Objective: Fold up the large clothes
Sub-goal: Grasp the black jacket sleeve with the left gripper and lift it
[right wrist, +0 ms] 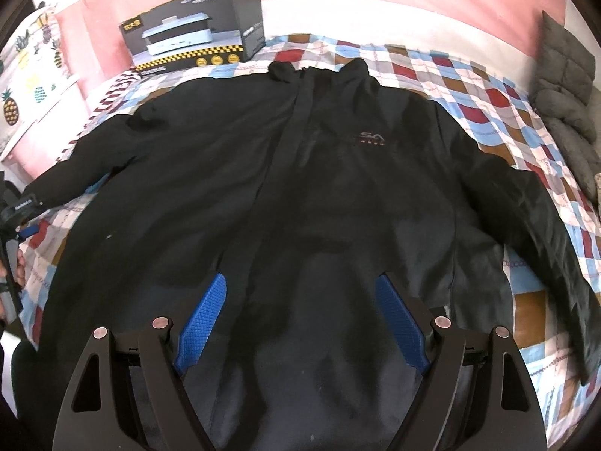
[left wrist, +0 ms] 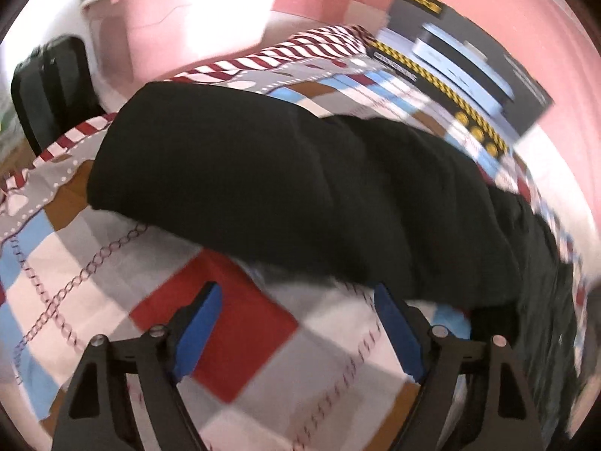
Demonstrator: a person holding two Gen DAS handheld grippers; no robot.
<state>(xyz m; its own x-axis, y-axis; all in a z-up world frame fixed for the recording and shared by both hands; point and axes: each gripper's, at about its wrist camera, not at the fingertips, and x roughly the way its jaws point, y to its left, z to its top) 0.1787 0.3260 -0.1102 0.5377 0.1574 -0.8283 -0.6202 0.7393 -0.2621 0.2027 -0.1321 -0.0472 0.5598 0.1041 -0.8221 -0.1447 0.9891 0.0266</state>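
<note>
A large black jacket point(right wrist: 300, 173) lies spread front-up on a patchwork quilt point(right wrist: 488, 86), collar at the far end and both sleeves out to the sides. In the left wrist view one black sleeve point(left wrist: 263, 173) crosses the picture. My left gripper point(left wrist: 296, 293) is open just short of that sleeve's near edge, with only quilt point(left wrist: 244, 338) between its blue pads point(left wrist: 199, 330). My right gripper point(right wrist: 300, 282) is open above the jacket's lower front, nothing between its fingers. The left gripper point(right wrist: 22, 231) also shows at the right wrist view's left edge, by the sleeve cuff.
A dark product box point(right wrist: 199, 37) stands at the bed's far left corner, seen too as the box point(left wrist: 469, 52) behind the sleeve. A pink bin point(left wrist: 169, 18) and a black case point(left wrist: 49, 86) stand beyond the bed. A grey cushion point(right wrist: 567, 94) lies at the right.
</note>
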